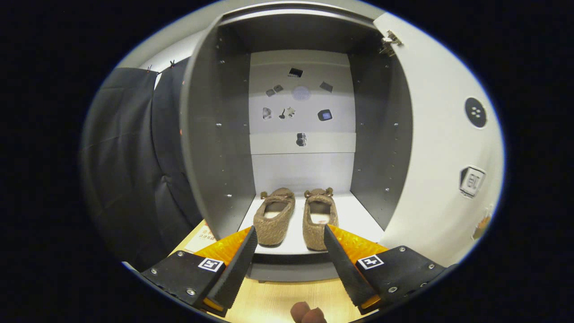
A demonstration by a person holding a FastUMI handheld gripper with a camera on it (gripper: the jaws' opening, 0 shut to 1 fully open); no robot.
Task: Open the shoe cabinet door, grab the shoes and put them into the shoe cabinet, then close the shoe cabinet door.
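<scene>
Two brown fuzzy slippers, the left one (274,216) and the right one (319,218), stand side by side on the bottom shelf (356,220) of the grey shoe cabinet (215,134), heels toward me. The cabinet door (441,148) is swung open on the right, its hinge (389,44) showing at the top. My gripper (290,235) is open just in front of the shelf edge, its fingers spread to either side of the pair's heels, holding nothing. The fingertips overlap the slippers' heels in the view, and I cannot tell whether they touch.
The cabinet stands on a light wooden surface (278,300). Black booth cloth (130,161) hangs left of the cabinet. A paper sheet (202,237) lies by the cabinet's left foot. Small stickers dot the cabinet's back wall (300,103). Fingertips of a hand (307,313) show beneath the gripper.
</scene>
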